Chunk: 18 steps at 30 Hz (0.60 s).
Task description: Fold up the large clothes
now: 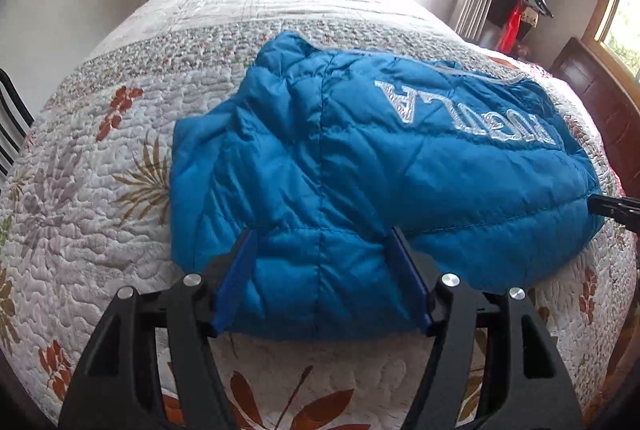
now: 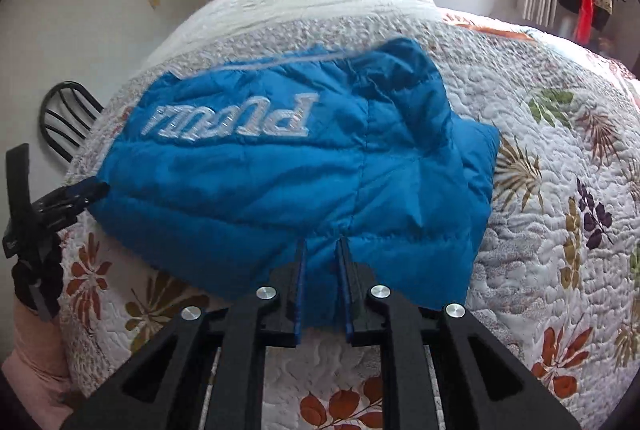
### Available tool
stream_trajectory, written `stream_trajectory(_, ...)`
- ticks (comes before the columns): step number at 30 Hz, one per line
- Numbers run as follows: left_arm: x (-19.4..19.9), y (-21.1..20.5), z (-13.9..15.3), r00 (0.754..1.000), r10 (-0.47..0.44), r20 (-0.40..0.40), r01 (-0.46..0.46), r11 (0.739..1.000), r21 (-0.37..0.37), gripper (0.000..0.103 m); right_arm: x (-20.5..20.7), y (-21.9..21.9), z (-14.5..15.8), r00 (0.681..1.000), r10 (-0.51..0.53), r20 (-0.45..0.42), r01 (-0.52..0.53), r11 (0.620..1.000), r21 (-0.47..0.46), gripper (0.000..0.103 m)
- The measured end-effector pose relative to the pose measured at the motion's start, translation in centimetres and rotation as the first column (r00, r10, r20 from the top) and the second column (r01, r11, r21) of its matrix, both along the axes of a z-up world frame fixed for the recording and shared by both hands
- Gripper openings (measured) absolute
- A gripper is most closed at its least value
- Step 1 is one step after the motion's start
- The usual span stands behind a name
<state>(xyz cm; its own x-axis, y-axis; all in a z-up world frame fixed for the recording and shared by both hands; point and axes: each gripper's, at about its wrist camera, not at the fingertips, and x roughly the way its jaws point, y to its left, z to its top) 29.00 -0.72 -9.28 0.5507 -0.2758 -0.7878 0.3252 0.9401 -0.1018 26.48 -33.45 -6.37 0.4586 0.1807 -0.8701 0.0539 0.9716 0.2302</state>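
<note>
We see the blue puffer jacket [image 1: 360,165] folded on the quilted bed [image 1: 100,189]. Our left gripper [image 1: 322,234] is spread wide around its near edge. Our right gripper [image 2: 322,246] pinches the hem.

A bed [image 1: 100,157] with a floral quilted cover carries a folded blue puffer jacket [image 1: 360,165].

Blue jacket [image 1: 360,157] near hem hidden behind left gripper [image 1: 322,234] fingers; white lettering [image 2: 232,119] partly creased, illegible; right gripper [image 1: 616,207] cut by frame edge.
</note>
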Motion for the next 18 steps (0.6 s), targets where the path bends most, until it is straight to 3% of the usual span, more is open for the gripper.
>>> stream_trajectory(5, 1.3, 0.5, -1.2, 0.998, -0.036, -0.047, 0.034, 0.998, -0.047, 0.072, 1.0, -0.7, -2.9, 0.999, -0.022, -0.03, 0.024, 0.999, 0.046, 0.011)
stream_trajectory(9, 1.5, -0.3, -1.6, 0.999, -0.031, -0.032, 0.031, 0.999, -0.011, 0.073, 1.3, -1.1, -3.0, 0.999, -0.037, -0.037, 0.04, 0.997, 0.063, 0.01)
stream_trajectory(14, 1.5, 0.3, -0.6, 0.998, -0.03, -0.056, 0.029, 0.999, -0.028, 0.072, 0.9, -2.2, -2.1, 0.999, -0.039, -0.026, 0.042, 0.992, 0.117, 0.011)
stream_trajectory(17, 1.0, 1.7, 0.7, 0.997, -0.038, -0.072, 0.033, 0.997, -0.074, 0.077, -0.8, -3.1, -0.1, 0.998, -0.05, 0.038, 0.045, 0.991, 0.128, 0.026)
stream_trajectory(18, 0.9, 2.5, 1.3, 0.997, -0.038, -0.072, 0.031, 0.994, -0.105, 0.08, -1.4, -3.6, 0.9, 0.996, -0.058, 0.071, 0.048, 0.989, 0.137, 0.041)
